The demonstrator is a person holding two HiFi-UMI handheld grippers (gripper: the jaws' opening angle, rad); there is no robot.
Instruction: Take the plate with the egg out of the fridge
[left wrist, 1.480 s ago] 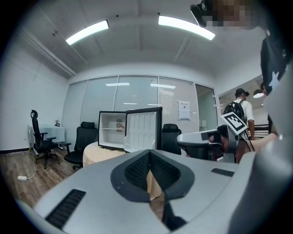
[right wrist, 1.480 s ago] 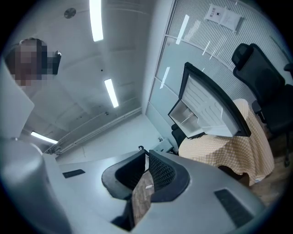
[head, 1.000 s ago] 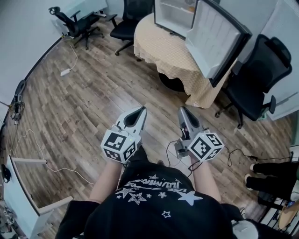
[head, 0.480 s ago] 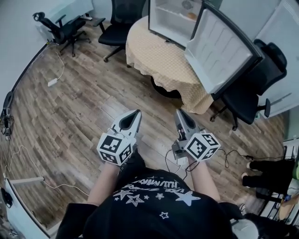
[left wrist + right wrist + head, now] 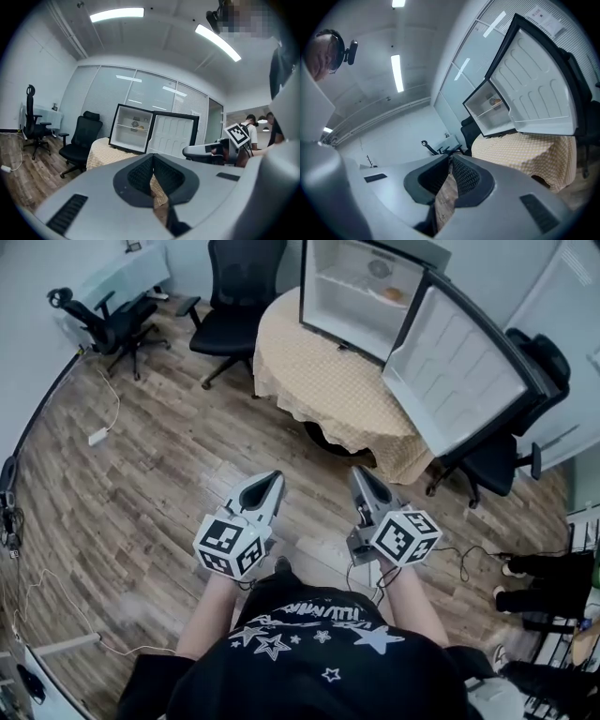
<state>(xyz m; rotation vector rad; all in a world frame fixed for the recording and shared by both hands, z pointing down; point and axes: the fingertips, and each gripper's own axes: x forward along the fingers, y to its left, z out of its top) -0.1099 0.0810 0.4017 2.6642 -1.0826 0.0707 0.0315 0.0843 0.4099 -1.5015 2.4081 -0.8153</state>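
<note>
Fridge (image 5: 349, 292) has grown larger at upper centre: the approach continues, door already open. Left gripper (image 5: 270, 482) and right gripper (image 5: 362, 476) have fingers pressed together, empty.

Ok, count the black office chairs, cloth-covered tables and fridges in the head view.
Black office chairs: 3
Cloth-covered tables: 1
Fridges: 1
Total: 5

My left gripper (image 5: 270, 480) shell matt grey plastic, pads (image 5: 139, 174) ribbed black. Floor (image 5: 141, 484) wood plank. Tablecloth (image 5: 337, 381), 12 o'clock, woven beige cloth.
</note>
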